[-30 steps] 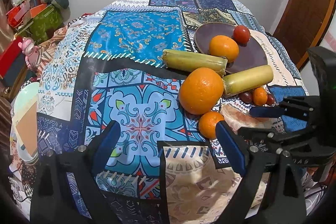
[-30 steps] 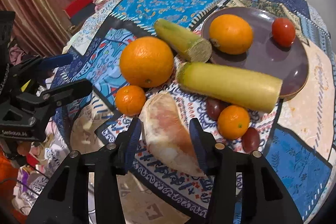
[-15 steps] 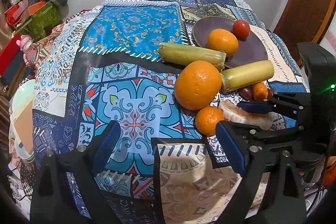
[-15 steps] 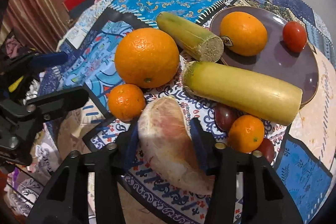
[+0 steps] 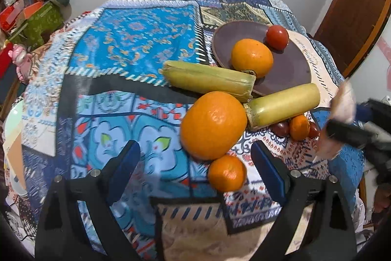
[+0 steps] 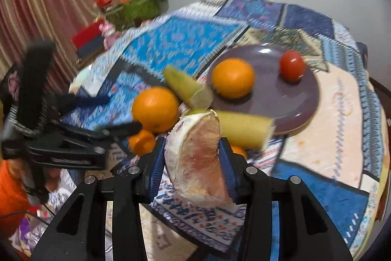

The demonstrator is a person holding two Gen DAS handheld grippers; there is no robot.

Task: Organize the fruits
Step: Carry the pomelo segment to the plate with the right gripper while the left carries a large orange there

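The left gripper waits with its jaws wide near the table's front edge, the small tangerine lying between them untouched, and the right gripper has its jaws clamped on the pomelo wedge, held clear above the cloth. To do this step well, I judge the wedge should travel level and high toward the purple plate at the table's far right and be set on its bare part. In the way lie the big orange and two sugarcane pieces, one resting on the plate's near rim; an orange on the plate and a tomato also narrow the room.

orange and tomato on plate
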